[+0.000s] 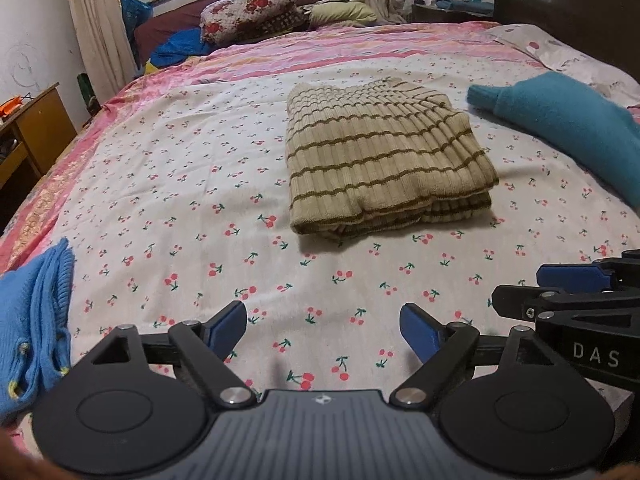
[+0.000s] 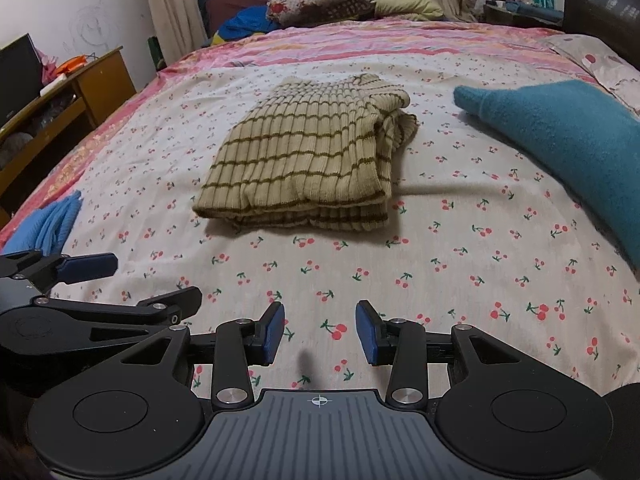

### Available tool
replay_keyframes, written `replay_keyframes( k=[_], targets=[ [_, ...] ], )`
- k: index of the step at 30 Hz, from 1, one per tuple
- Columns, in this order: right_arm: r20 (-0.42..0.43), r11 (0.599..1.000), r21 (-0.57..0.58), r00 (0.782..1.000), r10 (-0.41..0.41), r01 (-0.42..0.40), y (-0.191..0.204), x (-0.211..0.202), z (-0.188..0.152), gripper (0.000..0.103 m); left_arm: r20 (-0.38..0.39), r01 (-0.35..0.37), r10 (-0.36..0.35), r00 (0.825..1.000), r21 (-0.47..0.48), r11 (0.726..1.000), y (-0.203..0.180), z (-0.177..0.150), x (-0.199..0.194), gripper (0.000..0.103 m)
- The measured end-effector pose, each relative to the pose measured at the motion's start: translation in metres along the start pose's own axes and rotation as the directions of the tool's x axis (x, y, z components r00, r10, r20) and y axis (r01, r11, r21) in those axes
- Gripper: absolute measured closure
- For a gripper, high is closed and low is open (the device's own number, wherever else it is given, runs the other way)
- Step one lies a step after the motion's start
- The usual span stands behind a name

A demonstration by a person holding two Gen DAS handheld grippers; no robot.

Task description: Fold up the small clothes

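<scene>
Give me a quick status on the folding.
Left gripper and right gripper open, empty. Striped sweater folded on bed. Teal garment waiting right. Nothing in the way.

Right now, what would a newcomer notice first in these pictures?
The folded beige striped sweater lies in the middle of the cherry-print bedsheet. To its right lies a teal garment, and a light blue knit sits at the bed's left edge. In front, the left gripper and right gripper are both open and empty.

Bare bed [image 1: 328, 280] sheet lies open before the folded striped sweater [image 1: 384, 156]; teal garment [image 1: 568, 120] flanks its right, blue knit [image 1: 36, 320] its left.
</scene>
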State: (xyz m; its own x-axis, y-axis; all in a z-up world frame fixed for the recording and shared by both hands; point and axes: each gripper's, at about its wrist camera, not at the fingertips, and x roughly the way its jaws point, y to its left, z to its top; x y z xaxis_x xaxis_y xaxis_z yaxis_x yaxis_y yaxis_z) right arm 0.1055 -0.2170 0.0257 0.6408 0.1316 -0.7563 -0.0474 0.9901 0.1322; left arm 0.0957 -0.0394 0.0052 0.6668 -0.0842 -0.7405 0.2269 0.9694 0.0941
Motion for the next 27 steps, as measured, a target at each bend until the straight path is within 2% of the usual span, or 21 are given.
replay_keyframes(
  k=[9, 27],
  targets=[
    [-0.019, 1.0, -0.007, 1.0, -0.001, 0.001, 0.003, 0.002, -0.01, 0.064, -0.029, 0.012, -0.012, 0.999, -0.027, 1.0, 0.003, -0.011, 0.003, 0.014],
    [-0.041, 1.0, -0.008, 0.999, -0.015, 0.015, 0.004, 0.006, -0.018, 0.064, -0.041, -0.002, 0.0, 0.999, -0.028, 1.0, 0.002, -0.016, 0.003, 0.014]
  ],
)
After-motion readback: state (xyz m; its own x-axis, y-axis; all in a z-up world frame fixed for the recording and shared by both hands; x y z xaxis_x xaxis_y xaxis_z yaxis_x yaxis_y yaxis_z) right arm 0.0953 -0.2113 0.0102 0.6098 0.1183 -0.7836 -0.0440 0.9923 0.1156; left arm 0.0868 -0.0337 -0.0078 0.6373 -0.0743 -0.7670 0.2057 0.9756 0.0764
